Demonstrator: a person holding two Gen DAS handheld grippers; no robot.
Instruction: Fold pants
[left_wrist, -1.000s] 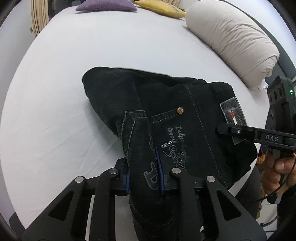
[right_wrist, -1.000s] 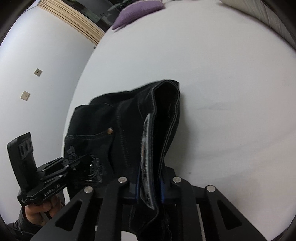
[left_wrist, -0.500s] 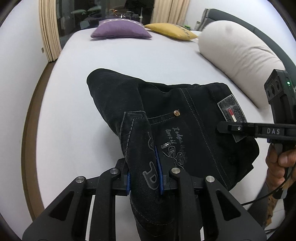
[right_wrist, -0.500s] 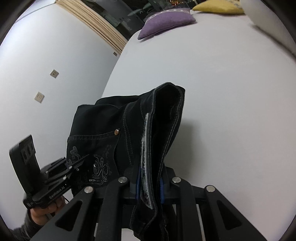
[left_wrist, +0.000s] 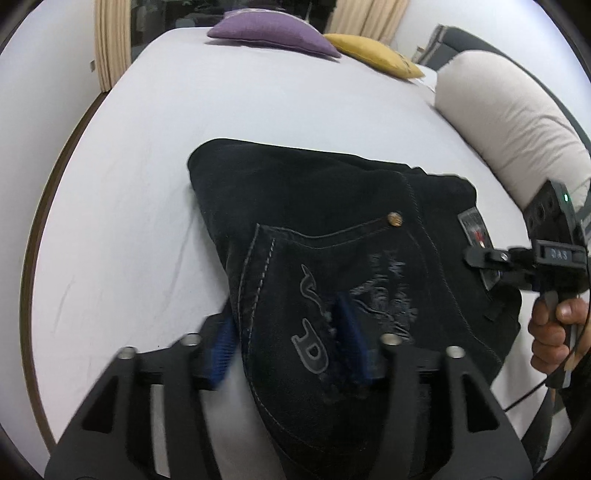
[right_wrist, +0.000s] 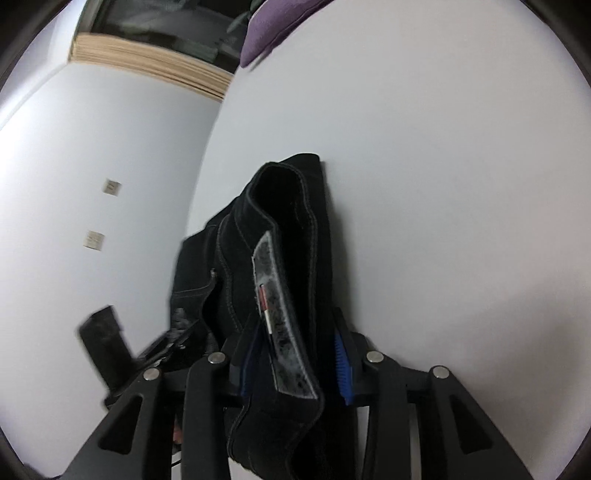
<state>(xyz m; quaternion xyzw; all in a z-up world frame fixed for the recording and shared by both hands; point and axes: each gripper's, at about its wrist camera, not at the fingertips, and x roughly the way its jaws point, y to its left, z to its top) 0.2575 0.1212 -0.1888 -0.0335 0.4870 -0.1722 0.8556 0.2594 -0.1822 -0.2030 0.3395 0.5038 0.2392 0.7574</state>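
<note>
The black denim pants (left_wrist: 332, 229) lie folded in a bundle on the white bed (left_wrist: 221, 110), back pocket with grey embroidery facing up. My left gripper (left_wrist: 288, 350) has its jaws spread apart, with the pocket end of the pants lying loosely between the blue pads. My right gripper (right_wrist: 295, 354) also has its jaws parted around the waistband, where a grey label (right_wrist: 277, 332) shows. The right gripper also appears in the left wrist view (left_wrist: 480, 258) at the label edge.
A rolled cream duvet (left_wrist: 509, 122) lies on the bed at the right. A purple cushion (left_wrist: 273, 37) and a yellow cushion (left_wrist: 373, 55) sit at the far end. The bed's left edge (left_wrist: 48, 206) drops to a white floor (right_wrist: 92, 184).
Both grippers have opened: the pads that pinched the pants are now spread apart. The pants have settled lower on the bed, and the cameras tilted.
</note>
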